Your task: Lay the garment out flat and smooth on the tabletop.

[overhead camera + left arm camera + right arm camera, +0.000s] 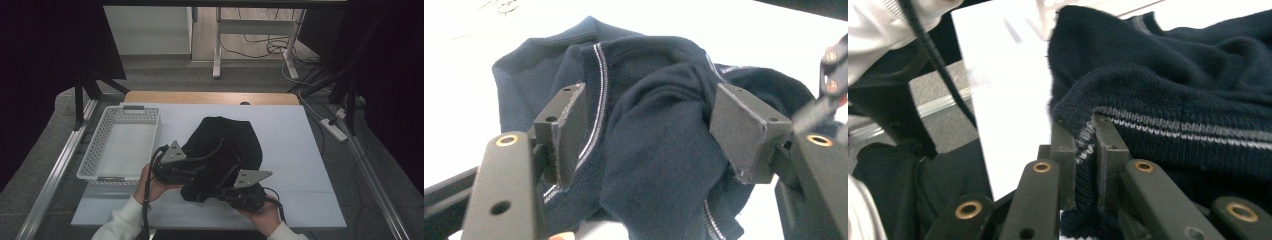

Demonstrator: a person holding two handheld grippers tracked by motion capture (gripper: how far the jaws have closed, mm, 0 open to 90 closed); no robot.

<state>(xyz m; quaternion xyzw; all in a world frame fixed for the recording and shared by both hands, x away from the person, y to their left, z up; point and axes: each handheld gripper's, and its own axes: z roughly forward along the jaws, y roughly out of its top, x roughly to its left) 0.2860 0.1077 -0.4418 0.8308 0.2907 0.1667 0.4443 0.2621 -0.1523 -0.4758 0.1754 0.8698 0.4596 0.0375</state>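
A dark navy knitted garment (225, 145) with thin white stripes lies bunched in the middle of the white table top (300, 150). My left gripper (197, 167) reaches into the garment's left side. In the left gripper view its jaws (651, 125) stand wide apart, and a thick fold of the garment (654, 165) bulges between them without being pinched. My right gripper (220, 189) is at the garment's near edge. In the right gripper view it (1087, 145) is shut on the garment's striped hem (1173, 127), which runs off to the right.
A white perforated basket (95, 150) stands at the table's left, with nothing in it, close to my left hand. A wooden strip borders the table's far edge (210, 97). Beyond it are table legs and cables on the floor.
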